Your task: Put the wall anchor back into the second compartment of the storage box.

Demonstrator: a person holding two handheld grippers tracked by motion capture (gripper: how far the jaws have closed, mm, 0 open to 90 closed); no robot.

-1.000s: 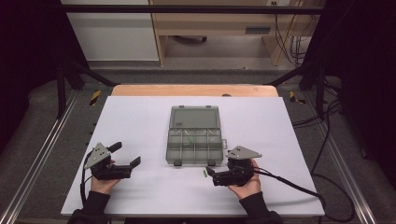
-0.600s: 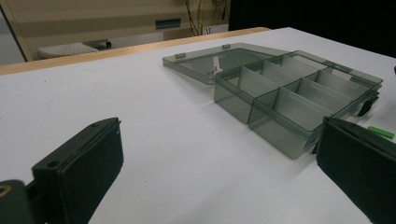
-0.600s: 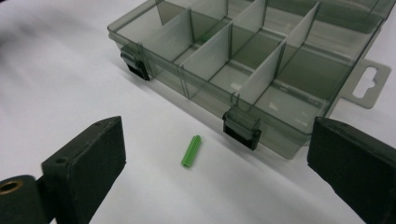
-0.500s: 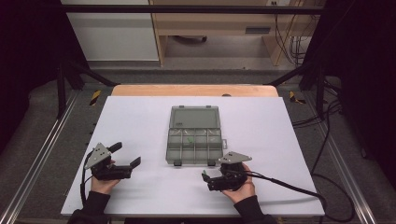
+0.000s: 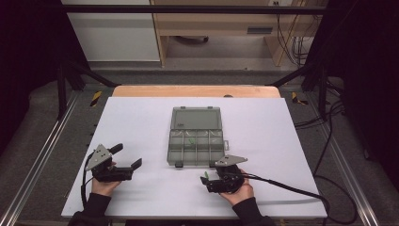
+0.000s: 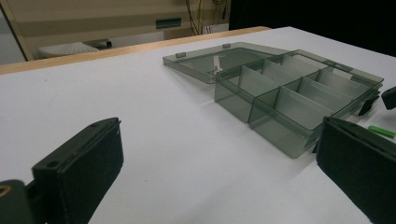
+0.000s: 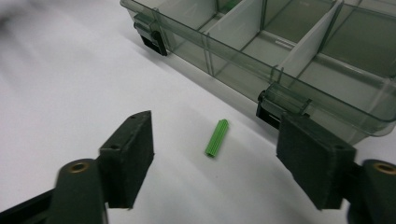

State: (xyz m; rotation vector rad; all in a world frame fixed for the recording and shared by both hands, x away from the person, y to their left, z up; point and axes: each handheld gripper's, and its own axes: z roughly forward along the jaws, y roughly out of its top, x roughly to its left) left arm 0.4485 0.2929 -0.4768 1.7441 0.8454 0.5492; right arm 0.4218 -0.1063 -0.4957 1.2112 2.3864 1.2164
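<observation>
Spreading its fingers wide, the right gripper (image 7: 215,154) is straddling the green plug (image 7: 216,138) at frame centre, ready to pinch it. The left gripper (image 6: 219,177), also released, is waiting aside of the organizer box (image 6: 299,100).

Organizer box (image 7: 299,60): far side cut off by top and right edges of right gripper view. Green plug (image 5: 204,179) too small to resolve in high view. Table's top-left corner blurred in right gripper view.
</observation>
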